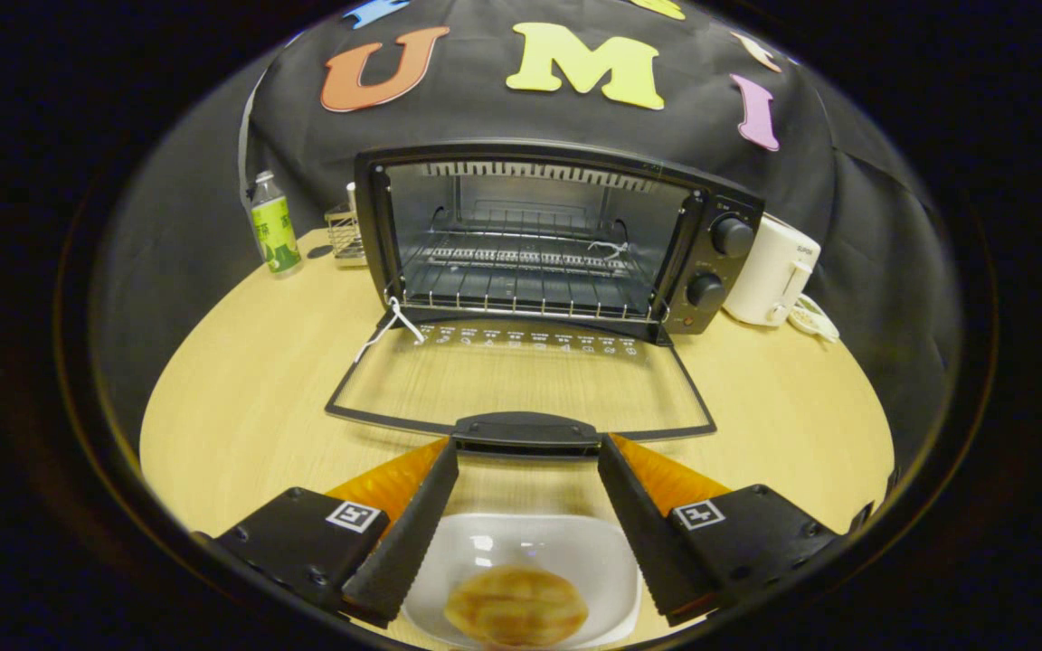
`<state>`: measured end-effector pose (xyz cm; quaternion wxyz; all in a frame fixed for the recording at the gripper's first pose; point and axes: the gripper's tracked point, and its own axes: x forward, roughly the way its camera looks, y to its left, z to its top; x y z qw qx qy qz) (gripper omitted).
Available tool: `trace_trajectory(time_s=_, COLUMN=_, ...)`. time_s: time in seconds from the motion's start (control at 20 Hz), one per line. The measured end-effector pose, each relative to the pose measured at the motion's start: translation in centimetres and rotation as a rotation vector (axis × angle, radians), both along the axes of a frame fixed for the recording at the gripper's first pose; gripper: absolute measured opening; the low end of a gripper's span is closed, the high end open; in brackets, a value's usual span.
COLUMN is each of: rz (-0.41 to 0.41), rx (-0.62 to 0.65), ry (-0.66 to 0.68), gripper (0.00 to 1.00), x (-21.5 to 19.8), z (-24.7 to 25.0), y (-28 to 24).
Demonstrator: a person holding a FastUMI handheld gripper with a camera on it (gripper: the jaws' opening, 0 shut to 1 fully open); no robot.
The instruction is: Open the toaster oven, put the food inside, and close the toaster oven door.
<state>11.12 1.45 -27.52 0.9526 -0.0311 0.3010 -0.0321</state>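
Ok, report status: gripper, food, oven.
Gripper open above bread on white dish. Toaster oven door down flat, rack bare. Path clear.

**Hand-held gripper, close up**

The hand-held gripper (pixel 528 457) is showing two long wedge-shaped fingers (pixel 408 533) with ribbed inner faces — each is rising from a blocky housing that is carrying a small square printed marker and round screw heads.

**Obscured and Cut-Off Items**

The bread (pixel 516 606) is blurred and cut off at its near edge, as is the white dish (pixel 521 547) beneath it. The wire rack (pixel 345 237) behind the toaster oven (pixel 557 240) is partly hidden. The bottle (pixel 274 226) label and the oven door (pixel 521 375) markings are too small to read. The kettle's (pixel 770 271) left side is concealed.
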Motion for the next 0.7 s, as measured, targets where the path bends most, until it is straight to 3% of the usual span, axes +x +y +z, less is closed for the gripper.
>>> trace_trajectory(time_s=0.4, rz=0.028, rx=0.026, ry=-0.100, gripper=1.00, x=-5.7, z=2.9, y=1.6)
trace_trajectory(time_s=0.7, rz=0.006, rx=0.022, ry=-0.153, gripper=1.00, x=-10.3, z=2.6, y=0.9)
